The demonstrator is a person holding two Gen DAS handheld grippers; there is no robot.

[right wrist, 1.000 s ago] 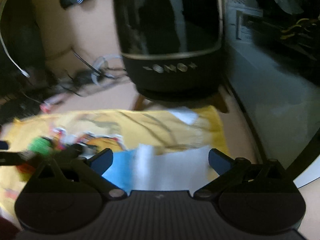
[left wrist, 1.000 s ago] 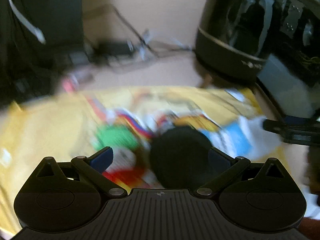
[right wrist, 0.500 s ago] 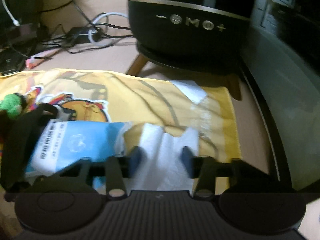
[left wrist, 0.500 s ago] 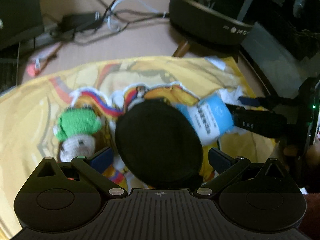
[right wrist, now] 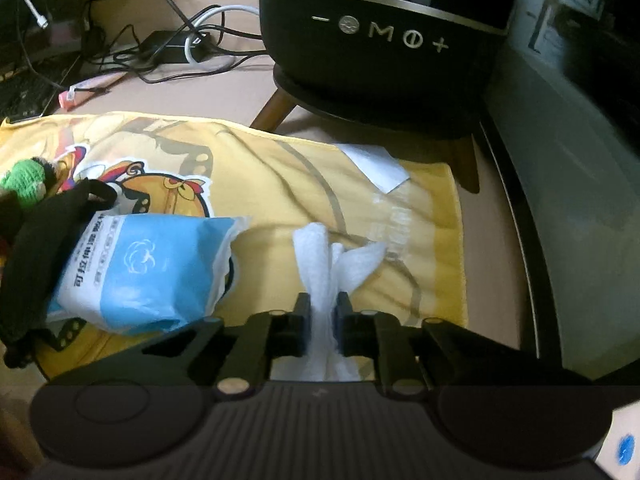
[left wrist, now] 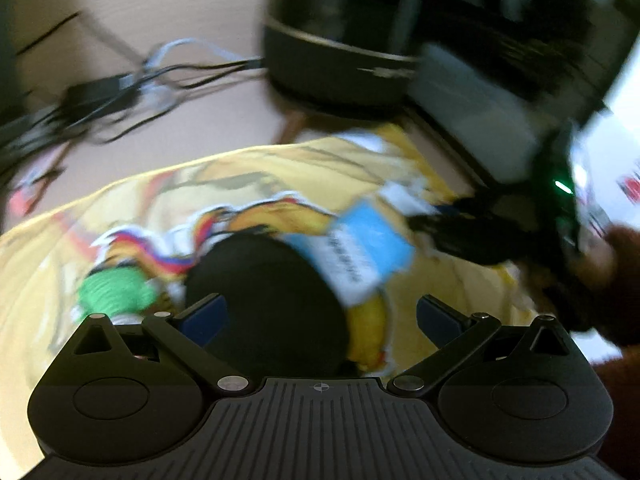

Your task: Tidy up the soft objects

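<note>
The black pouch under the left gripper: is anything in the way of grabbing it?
Nothing visible is. The left gripper is open, and the black pouch lies just ahead of it, on the yellow cloth.

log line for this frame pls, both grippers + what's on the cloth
left gripper: open, above black pouch | right gripper: shut on white tissue | yellow cloth: blue tissue pack, green knitted toy
</note>
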